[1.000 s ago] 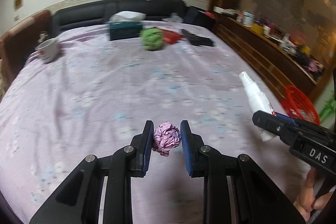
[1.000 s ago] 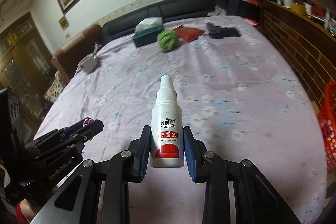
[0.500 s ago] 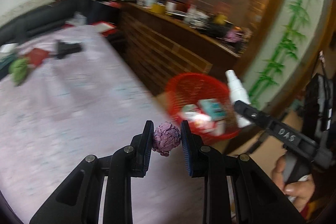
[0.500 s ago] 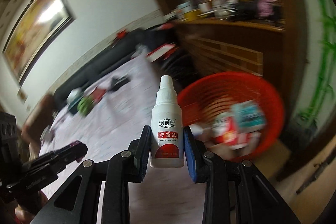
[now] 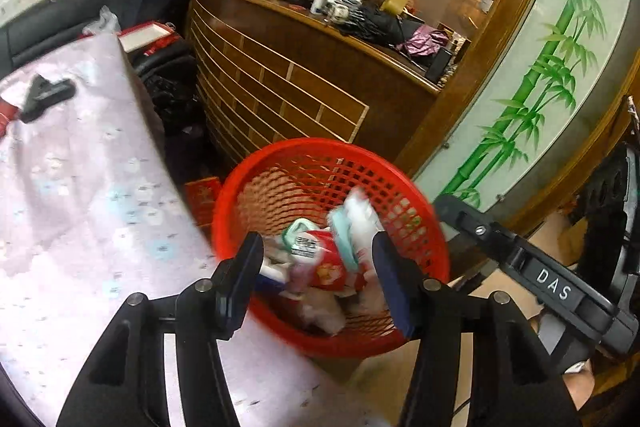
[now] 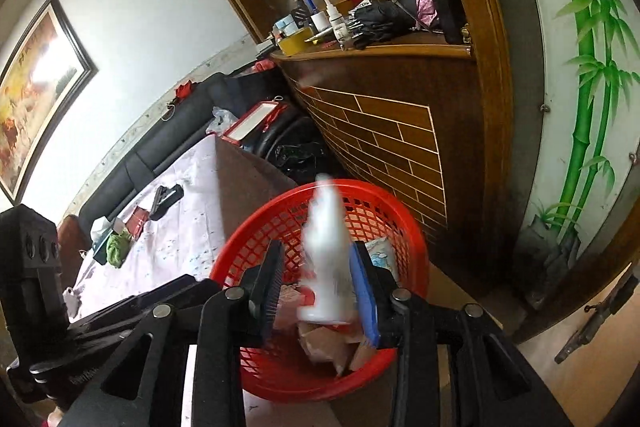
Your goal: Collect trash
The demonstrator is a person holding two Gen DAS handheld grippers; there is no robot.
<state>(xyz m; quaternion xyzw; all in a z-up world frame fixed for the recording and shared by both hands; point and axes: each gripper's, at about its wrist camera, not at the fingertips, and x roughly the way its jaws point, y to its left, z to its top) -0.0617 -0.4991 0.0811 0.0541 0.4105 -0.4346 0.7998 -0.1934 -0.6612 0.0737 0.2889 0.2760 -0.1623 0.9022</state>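
A red mesh basket with several bits of trash stands on the floor beside the bed. My left gripper hangs over it, its jaws opening and nothing between them. A blurred pinkish lump lies among the trash below. My right gripper is also over the basket, jaws opening. The white spray bottle is a blur between them, with a gap at the left pad. The right gripper shows at the basket's right rim, the left gripper at lower left.
The bed with a lilac sheet is left of the basket; a black object and a green ball lie on it. A cluttered wooden cabinet stands behind the basket, next to a bamboo-painted panel.
Both grippers swung from over the bed to over the red basket. The left jaws spread and the pink paper ball left them. The right jaws parted and the bottle blurs downward.
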